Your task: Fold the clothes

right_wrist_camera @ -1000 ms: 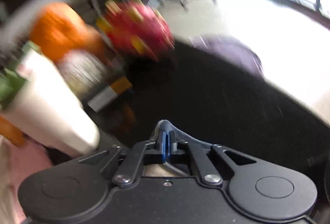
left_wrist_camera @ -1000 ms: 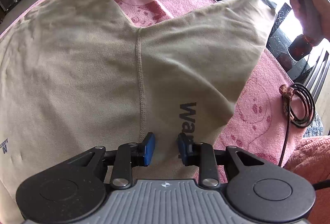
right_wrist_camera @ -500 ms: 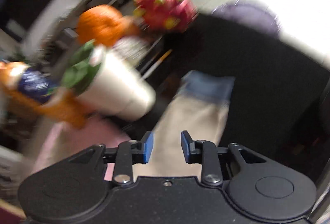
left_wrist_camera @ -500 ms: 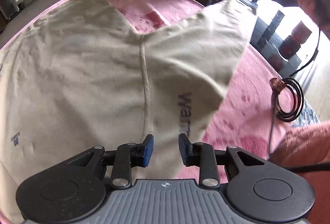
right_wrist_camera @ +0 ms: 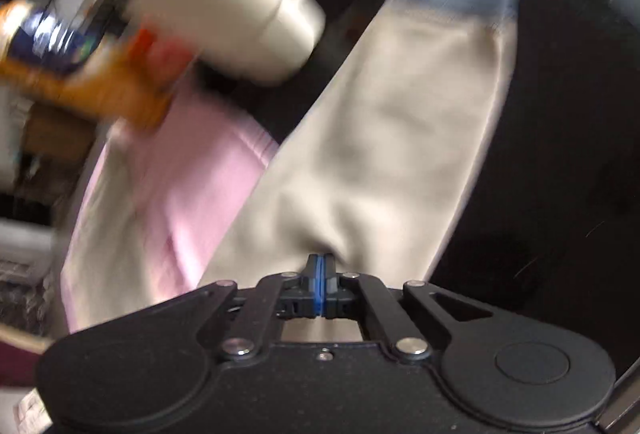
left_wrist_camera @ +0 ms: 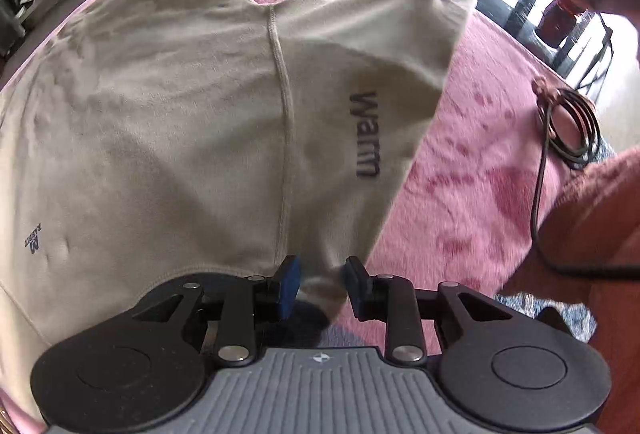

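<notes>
Half a second ago the right gripper (right_wrist_camera: 322, 284) stood with its pads apart above the beige garment (left_wrist_camera: 180, 122); its jaws have just been closing and now pinch a fold of that cloth — seen at upper right in the left wrist view, where the leg end is bunched. At bottom centre the left gripper (left_wrist_camera: 318, 286) has its pads parted with the near corner between them, pressing nothing. Underneath lies the pink blanket (left_wrist_camera: 472, 170), a white pot (right_wrist_camera: 240, 10) at its far edge.

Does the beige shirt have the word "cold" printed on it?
No, the beige shirt shows the dark word "warm" printed beside its seam.
</notes>
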{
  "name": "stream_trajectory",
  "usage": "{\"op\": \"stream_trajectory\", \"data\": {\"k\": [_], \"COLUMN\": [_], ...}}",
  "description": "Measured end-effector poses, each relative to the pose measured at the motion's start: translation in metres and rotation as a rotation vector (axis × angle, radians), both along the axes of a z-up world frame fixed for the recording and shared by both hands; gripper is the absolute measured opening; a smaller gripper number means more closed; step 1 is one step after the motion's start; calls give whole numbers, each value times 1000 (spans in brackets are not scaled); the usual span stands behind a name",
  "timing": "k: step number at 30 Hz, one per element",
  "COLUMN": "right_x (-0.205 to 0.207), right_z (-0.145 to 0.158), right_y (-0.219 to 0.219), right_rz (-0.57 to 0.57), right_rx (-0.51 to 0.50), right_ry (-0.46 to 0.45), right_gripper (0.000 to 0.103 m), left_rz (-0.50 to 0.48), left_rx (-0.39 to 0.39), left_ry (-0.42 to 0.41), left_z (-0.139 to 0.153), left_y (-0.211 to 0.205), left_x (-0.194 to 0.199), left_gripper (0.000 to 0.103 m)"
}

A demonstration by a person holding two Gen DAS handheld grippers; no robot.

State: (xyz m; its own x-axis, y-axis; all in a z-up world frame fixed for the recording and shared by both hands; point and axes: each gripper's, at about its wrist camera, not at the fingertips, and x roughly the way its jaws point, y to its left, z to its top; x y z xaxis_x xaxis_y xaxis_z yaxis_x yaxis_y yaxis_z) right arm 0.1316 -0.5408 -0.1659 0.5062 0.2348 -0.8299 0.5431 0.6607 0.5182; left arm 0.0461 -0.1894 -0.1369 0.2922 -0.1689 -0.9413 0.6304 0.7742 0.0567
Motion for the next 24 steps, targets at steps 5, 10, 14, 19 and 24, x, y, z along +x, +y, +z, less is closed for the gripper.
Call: {"op": "stream_trajectory", "data": {"k": [5,10,14,19,24], "right_x": [-15,-57,-82,-57,-37], "right_z": [44,123,133,68,25], "right_y": [1,56,113,168,169], "right_rz": [-64,69,210,382,392], "right_rx": [-180,-19,-11,16,22], "right_ry": [-50,-343,-395,-140,22], "right_gripper": [7,24,24,24,24], "left_rz": [42,95,176,237,238], "left_rx": [-54,-125,-94,-107,-111], "left_ry": [-41,-114,-84,-82,-18], "left_z": [16,59,63,42,7], "left_y": [10,26,33,30,20], "left_x": [-8,-17,-5,19,33], "left_gripper": [27,28,29,26,26]}}
